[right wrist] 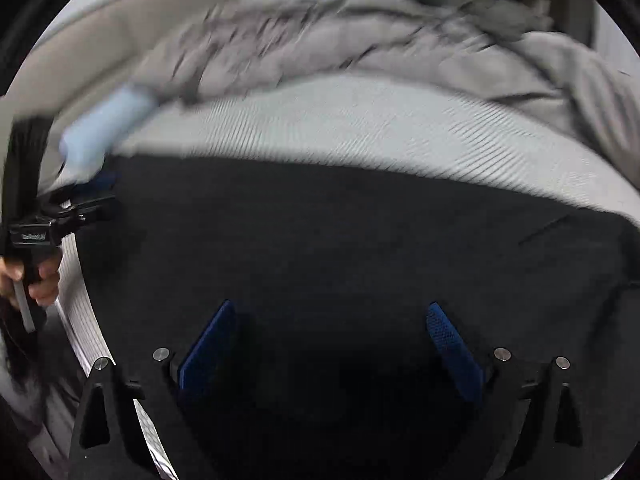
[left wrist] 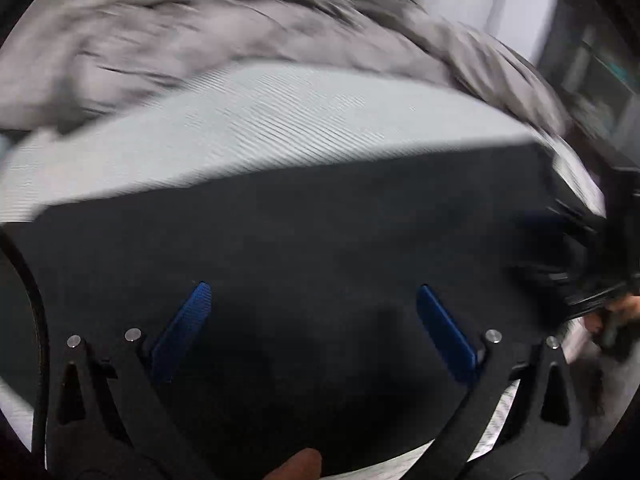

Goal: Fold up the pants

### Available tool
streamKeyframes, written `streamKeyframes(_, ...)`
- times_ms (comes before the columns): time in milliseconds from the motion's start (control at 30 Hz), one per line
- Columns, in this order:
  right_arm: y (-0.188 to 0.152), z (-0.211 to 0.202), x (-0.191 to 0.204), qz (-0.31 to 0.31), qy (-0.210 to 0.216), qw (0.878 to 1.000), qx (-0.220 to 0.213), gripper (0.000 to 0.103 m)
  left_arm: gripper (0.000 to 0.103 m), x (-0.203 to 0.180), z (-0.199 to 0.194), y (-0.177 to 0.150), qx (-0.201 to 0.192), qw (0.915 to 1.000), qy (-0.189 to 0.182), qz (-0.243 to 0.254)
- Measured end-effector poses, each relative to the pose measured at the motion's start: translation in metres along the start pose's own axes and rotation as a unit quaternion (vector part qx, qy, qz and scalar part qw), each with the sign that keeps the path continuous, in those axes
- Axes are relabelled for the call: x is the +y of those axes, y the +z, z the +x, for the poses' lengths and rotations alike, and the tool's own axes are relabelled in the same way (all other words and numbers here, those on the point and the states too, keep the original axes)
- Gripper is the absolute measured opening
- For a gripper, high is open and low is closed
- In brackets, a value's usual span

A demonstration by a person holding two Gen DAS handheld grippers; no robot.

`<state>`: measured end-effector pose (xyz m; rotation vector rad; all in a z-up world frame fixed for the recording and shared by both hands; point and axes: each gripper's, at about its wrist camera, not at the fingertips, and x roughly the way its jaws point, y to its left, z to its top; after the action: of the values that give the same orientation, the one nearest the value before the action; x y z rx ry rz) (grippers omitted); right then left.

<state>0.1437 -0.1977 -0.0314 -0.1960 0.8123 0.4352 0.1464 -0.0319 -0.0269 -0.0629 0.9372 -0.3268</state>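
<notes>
Across the bed, a pale striped sheet (left wrist: 280,120) covers the mattress, and a rumpled grey blanket (left wrist: 160,36) is heaped along its far side, blurred in both views. Nearer, the dark pants (left wrist: 300,240) lie spread flat over the sheet, filling the near half of each view; their far edge runs straight across the stripes. Over them the left gripper (left wrist: 312,312) hangs with its blue pads (left wrist: 184,328) spread wide, nothing between them but the cloth below. Likewise the right gripper (right wrist: 332,336) stands wide apart above the pants, holding nothing. At the left edge of the right view, a hand (right wrist: 36,280) grasps the other tool's handle, beside a small light-blue thing (right wrist: 108,128) too blurred to name.
</notes>
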Motion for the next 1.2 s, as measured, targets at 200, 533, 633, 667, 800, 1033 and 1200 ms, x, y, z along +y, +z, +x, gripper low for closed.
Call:
streamKeyframes(200,-0.026,0.000,-0.009,-0.040,-0.040,0.998,0.018,0.098,0.102,-0.026,0.032,-0.030,0.036,0.9978,0.011,0.054)
streamKeyframes(533,-0.069,-0.067,-0.109,0.086,-0.177,0.980,-0.021,0.095,0.102,-0.016,0.026,-0.032,0.030,0.9979,0.021,0.054)
streamKeyframes(633,-0.057,-0.064,-0.069,0.042,-0.140,0.989,-0.038,0.095,0.102,-0.027,0.012,-0.028,0.010,0.9985,-0.014,0.051)
streamKeyframes(667,-0.052,-0.062,-0.053,0.030,-0.112,0.992,-0.048,0.096,0.102,-0.034,0.008,-0.028,0.003,0.9980,-0.030,0.056)
streamKeyframes(800,-0.033,-0.037,0.024,-0.044,-0.053,0.996,-0.059,0.096,0.102,-0.065,0.014,-0.034,0.024,0.9918,-0.061,0.110)
streamKeyframes(1033,-0.040,-0.019,0.035,-0.091,-0.068,0.994,-0.004,0.096,0.102,-0.039,0.015,-0.043,0.051,0.9919,-0.017,0.115)
streamKeyframes(1200,-0.061,-0.046,-0.057,0.018,-0.203,0.979,0.014,0.101,0.103,0.007,-0.001,-0.046,0.041,0.9961,0.009,0.078)
